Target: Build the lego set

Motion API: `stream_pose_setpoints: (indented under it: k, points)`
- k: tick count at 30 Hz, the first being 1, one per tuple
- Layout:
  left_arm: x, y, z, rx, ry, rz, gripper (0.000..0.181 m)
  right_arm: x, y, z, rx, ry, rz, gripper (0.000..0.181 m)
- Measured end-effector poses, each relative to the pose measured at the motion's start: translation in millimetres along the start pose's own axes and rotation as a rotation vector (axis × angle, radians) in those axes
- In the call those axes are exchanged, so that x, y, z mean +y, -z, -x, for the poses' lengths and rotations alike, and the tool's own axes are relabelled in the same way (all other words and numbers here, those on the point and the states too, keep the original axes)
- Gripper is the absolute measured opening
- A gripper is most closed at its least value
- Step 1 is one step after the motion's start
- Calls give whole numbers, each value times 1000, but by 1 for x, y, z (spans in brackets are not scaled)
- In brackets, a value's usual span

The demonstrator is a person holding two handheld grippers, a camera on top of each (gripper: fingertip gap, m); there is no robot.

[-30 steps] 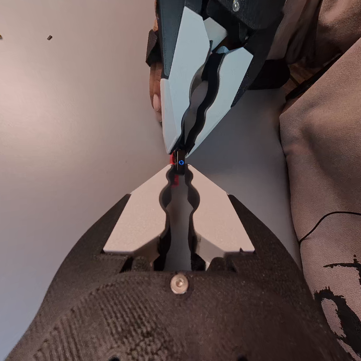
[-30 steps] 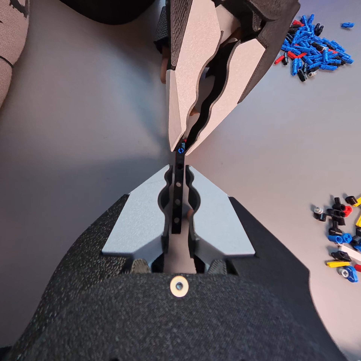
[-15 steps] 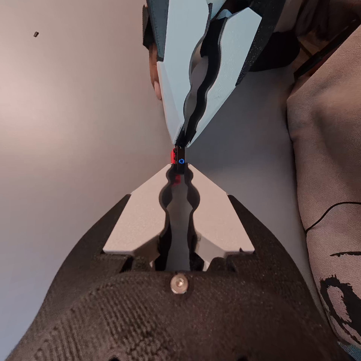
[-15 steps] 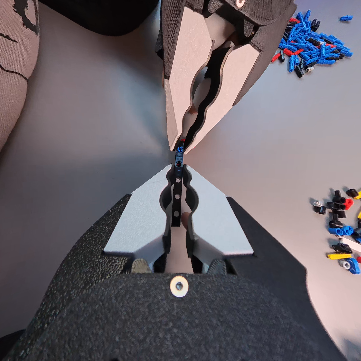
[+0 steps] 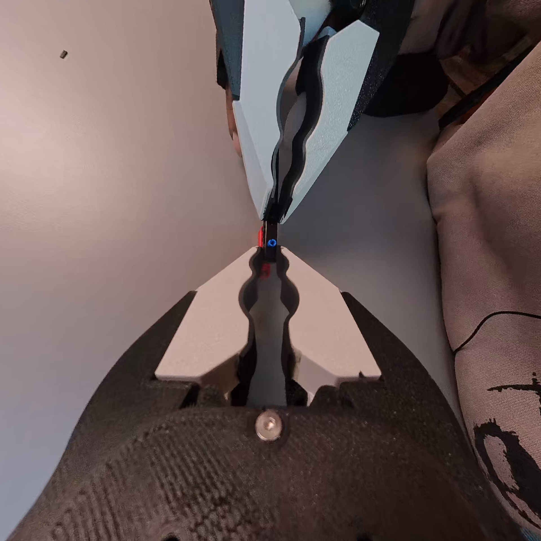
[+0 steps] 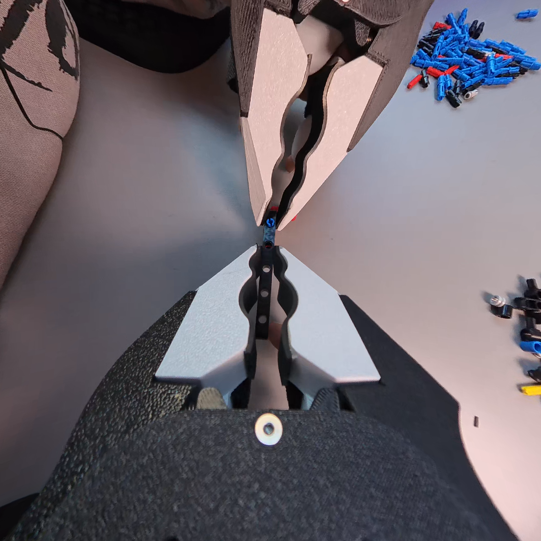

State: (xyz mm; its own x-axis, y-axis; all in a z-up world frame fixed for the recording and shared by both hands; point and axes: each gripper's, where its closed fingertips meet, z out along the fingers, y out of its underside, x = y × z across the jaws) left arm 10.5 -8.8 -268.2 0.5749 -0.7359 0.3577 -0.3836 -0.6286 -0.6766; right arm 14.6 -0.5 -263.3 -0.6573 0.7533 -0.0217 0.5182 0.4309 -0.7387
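While both grippers, left [image 5: 269,254] and right [image 6: 268,248], pinch one black beam [image 6: 263,292], seemingly mid-air, loose pins [image 6: 474,58] litter the grey table [image 6: 409,234]

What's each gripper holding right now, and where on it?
Both clamp one black holed lego beam: right gripper near the far end of its length, left gripper at the tip with the blue pin.

— What is seen under everything?
— A plain pale worktop [image 5: 117,205] is seen.
— And at the side?
— Tan cloth [image 5: 491,263] with black marks is seen, worn by a person.
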Motion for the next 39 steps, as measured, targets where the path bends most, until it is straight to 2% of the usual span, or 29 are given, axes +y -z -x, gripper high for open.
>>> stream_pose_setpoints:
  k: [8,13,26,30,34,39]
  points:
    - [-10,-1,-3,-70,-95,-50,8,0,0,1,10,4,1,6]
    - [-8,-6,-1,-116,-158,-35,7,-2,-1,1,15,4,-1,6]
    - [-7,-6,0,-104,-141,-17,7,-2,-2,1,36,1,-11,6]
    - [-8,-8,-2,-107,-149,-8,7,3,2,1,70,45,64,11]
    - [-7,-8,-2,-119,-160,4,7,5,1,3,48,44,125,7]
    - [-10,-9,-3,-127,-166,-42,7,7,1,3,38,46,172,6]
